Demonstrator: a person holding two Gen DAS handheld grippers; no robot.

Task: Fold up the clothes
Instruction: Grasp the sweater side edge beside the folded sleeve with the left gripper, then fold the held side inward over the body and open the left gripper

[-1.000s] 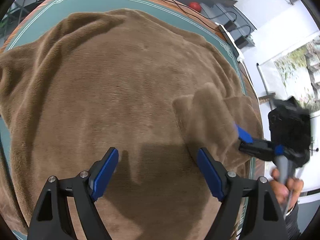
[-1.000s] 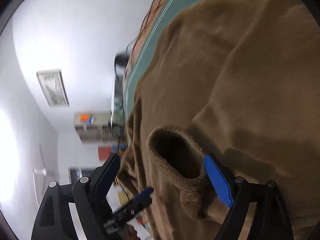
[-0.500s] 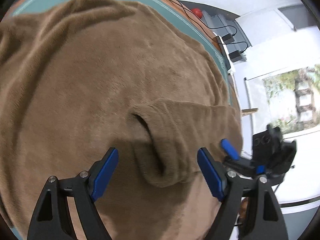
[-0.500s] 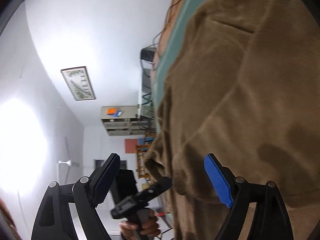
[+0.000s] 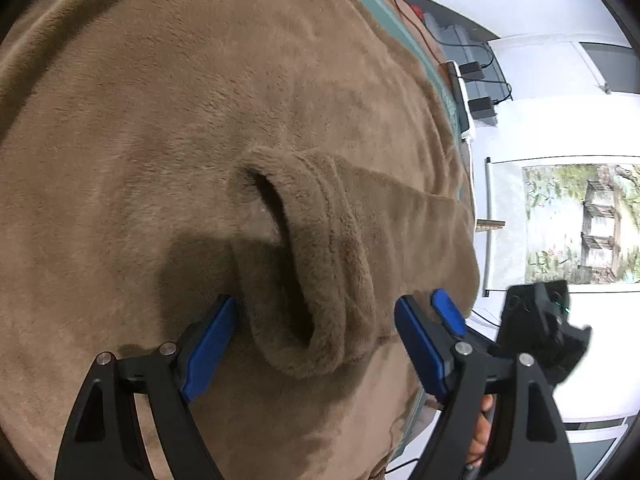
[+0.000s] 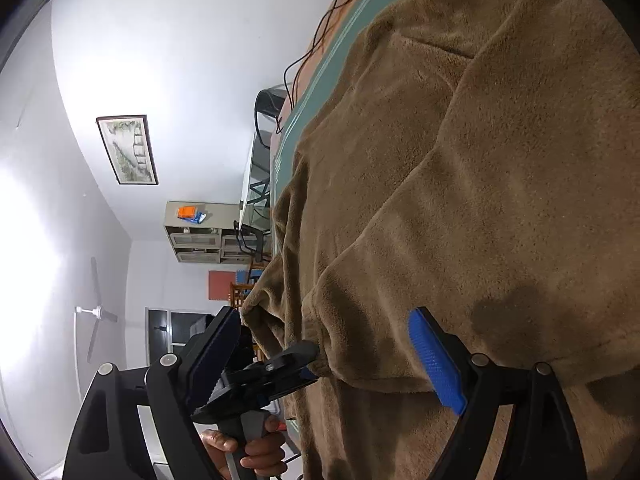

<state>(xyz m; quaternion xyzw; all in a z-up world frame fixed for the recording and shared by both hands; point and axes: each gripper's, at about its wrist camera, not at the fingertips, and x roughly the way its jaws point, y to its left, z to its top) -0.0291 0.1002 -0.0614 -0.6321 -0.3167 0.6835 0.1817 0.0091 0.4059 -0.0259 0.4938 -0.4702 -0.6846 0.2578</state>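
Observation:
A brown fleece garment (image 5: 200, 120) lies spread over the green table mat (image 5: 400, 24). One sleeve is folded inward across the body, and its cuff (image 5: 320, 280) opens toward me. My left gripper (image 5: 316, 320) is open, with a blue pad on each side of the cuff. In the left wrist view my right gripper (image 5: 448, 312) sits just right of the sleeve, near the table edge. In the right wrist view my right gripper (image 6: 324, 320) is open over the sleeve (image 6: 400, 300), clamping nothing. There the left gripper (image 6: 298, 354) touches the cuff end, and a hand (image 6: 248, 448) holds its handle.
The mat's edge (image 6: 320, 92) and the wooden table rim run along the garment's far side. Black cables (image 6: 320, 28) and power adapters (image 5: 480, 104) lie beyond it. A chair (image 6: 268, 100), a shelf unit (image 6: 200, 232) and wall paintings (image 5: 580, 224) stand off the table.
My left gripper has moved forward and right until its fingers straddle the sleeve cuff. The right gripper, which had the cuff between its fingers, has drawn away from it.

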